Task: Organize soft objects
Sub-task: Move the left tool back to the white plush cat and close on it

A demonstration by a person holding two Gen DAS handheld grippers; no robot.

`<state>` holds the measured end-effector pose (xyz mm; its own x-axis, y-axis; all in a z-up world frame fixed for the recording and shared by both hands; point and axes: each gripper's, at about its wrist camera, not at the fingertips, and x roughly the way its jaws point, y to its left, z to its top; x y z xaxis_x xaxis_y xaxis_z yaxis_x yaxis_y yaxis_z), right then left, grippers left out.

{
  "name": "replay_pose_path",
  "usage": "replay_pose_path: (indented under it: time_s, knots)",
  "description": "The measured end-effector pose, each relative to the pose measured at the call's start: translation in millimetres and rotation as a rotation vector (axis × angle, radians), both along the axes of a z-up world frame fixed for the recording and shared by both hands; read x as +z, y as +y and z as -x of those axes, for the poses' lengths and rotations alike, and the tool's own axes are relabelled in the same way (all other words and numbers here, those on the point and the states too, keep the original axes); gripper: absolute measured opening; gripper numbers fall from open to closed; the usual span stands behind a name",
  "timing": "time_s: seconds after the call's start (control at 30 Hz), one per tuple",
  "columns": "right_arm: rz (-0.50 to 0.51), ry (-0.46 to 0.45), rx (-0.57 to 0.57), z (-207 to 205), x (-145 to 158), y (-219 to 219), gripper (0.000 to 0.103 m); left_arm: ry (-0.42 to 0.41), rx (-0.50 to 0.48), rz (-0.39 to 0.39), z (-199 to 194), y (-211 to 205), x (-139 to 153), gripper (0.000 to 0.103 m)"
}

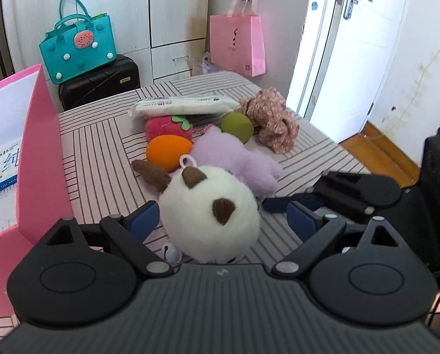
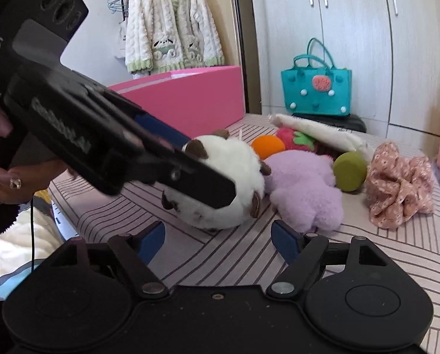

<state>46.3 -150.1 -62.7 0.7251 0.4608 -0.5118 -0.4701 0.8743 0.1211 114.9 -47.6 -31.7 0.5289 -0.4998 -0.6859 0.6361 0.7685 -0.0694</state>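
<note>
A white plush cat with brown ears (image 1: 211,215) lies on the striped table (image 1: 102,153). My left gripper (image 1: 222,221) is open with its blue pads on either side of the cat, not pressing it. Behind it lie a lilac plush (image 1: 237,162), an orange sponge egg (image 1: 168,149), a green sponge egg (image 1: 237,126), a pink strawberry plush (image 1: 168,126), a white tissue pack (image 1: 184,104) and a pink floral cloth (image 1: 271,118). My right gripper (image 2: 218,242) is open and empty, just in front of the cat (image 2: 220,183) and the lilac plush (image 2: 305,191).
An open pink box (image 1: 34,153) stands at the table's left. A teal bag (image 1: 78,47) sits on a black suitcase (image 1: 102,84) behind the table. A pink paper bag (image 1: 237,44) hangs at the back. A white door (image 1: 346,44) is at the right.
</note>
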Motion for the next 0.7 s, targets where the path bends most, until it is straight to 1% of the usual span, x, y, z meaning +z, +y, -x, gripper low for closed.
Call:
replay_pose_path:
  time_s: [0.1,0.23,0.37,0.47,0.5,0.53,0.57,0.63,0.7]
  knots:
    - [0.021,-0.024,-0.037,-1,0,2,0.083,0.012,0.006,0.033,-2,1,3,0.093]
    - [0.029,-0.020,-0.033,-4,-1,6,0.082,0.031,0.018,0.055,-5,3,0,0.091]
    - [0.071,-0.041,-0.025,0,-2,16,0.080,0.054,0.059,0.082,-11,7,-7,0.091]
    - [0.076,-0.051,-0.027,1,-2,20,0.079,0.078,0.087,0.095,-15,10,-12,0.090]
    - [0.071,-0.047,-0.030,0,-2,21,0.079,0.093,0.095,0.102,-17,11,-13,0.086]
    - [0.068,-0.038,-0.029,-1,-2,21,0.079,0.110,0.102,0.110,-19,12,-15,0.077]
    - [0.068,-0.025,-0.027,-3,-3,21,0.076,0.130,0.105,0.118,-21,13,-17,0.071]
    - [0.075,-0.015,-0.035,-6,-4,22,0.072,0.155,0.106,0.133,-23,16,-20,0.068]
    - [0.068,-0.017,-0.045,-7,-5,22,0.070,0.166,0.097,0.141,-23,19,-22,0.067]
